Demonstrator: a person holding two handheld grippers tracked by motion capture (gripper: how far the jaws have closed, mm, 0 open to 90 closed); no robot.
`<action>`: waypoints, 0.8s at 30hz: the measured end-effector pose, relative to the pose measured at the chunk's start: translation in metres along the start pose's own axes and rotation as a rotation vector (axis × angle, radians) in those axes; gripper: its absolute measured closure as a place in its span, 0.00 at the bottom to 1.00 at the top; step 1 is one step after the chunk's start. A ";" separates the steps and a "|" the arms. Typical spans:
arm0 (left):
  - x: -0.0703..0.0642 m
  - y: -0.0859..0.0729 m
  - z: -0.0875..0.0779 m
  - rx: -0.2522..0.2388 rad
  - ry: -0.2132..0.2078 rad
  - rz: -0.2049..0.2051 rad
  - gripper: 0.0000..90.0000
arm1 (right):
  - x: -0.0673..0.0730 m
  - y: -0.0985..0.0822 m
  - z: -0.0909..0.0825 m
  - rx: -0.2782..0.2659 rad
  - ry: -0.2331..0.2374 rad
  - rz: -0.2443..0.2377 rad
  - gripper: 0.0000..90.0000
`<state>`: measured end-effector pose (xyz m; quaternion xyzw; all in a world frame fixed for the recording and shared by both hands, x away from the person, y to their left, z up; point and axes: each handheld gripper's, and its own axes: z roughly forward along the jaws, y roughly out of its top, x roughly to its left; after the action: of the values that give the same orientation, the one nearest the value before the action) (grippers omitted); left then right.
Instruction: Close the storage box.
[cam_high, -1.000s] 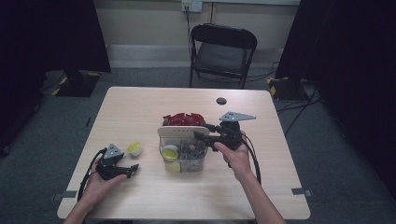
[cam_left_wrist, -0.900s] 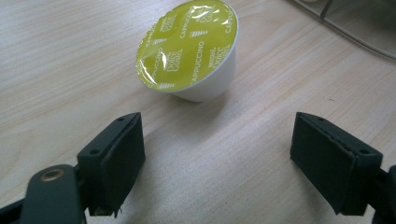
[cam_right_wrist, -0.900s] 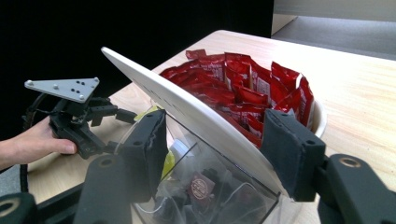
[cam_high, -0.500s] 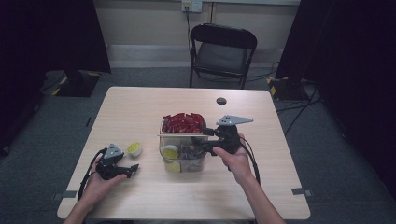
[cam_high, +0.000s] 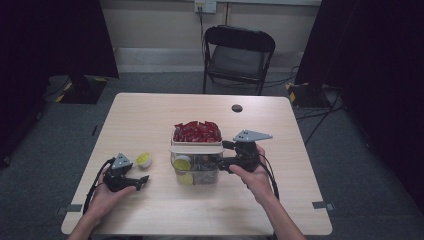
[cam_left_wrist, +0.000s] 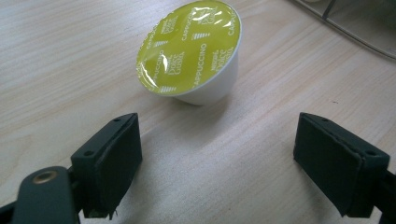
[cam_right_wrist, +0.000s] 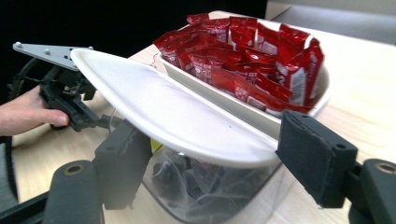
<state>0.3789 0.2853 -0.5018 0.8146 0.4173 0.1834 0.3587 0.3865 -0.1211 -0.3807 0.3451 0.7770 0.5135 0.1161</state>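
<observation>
My left gripper (cam_high: 141, 181) rests on the tabletop (cam_high: 150, 115) near its front left corner, jaws spread wide with nothing between them. Just beyond its jaws a capsule (cam_left_wrist: 192, 51) with a yellow-green foil top lies tilted on the wood. My right gripper (cam_high: 221, 155) sits toward the middle of the tabletop, at the right side of a clear tub (cam_high: 196, 169). Its jaws have just been opening; they stand apart on either side of the tub's white lid (cam_right_wrist: 173, 116), which lies tilted across the tub, and neither pad presses on it. Behind the tub, a white tray (cam_right_wrist: 322, 88) holds a heap of red sachets (cam_right_wrist: 252, 51). Farther back, a small dark disc (cam_high: 237, 108) lies near the far edge.
</observation>
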 end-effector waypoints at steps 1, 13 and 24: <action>0.000 0.000 0.000 -0.002 0.000 -0.002 0.16 | 0.000 -0.001 -0.002 0.023 0.012 0.020 0.20; -0.001 0.000 0.000 -0.002 0.001 -0.005 0.17 | -0.003 -0.017 0.000 0.056 0.006 0.041 0.20; -0.001 0.000 0.000 -0.002 0.001 -0.005 0.17 | 0.002 -0.024 0.004 0.069 -0.015 0.031 0.18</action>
<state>0.3785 0.2849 -0.5020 0.8131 0.4193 0.1835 0.3596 0.3767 -0.1227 -0.4034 0.3649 0.7878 0.4855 0.1020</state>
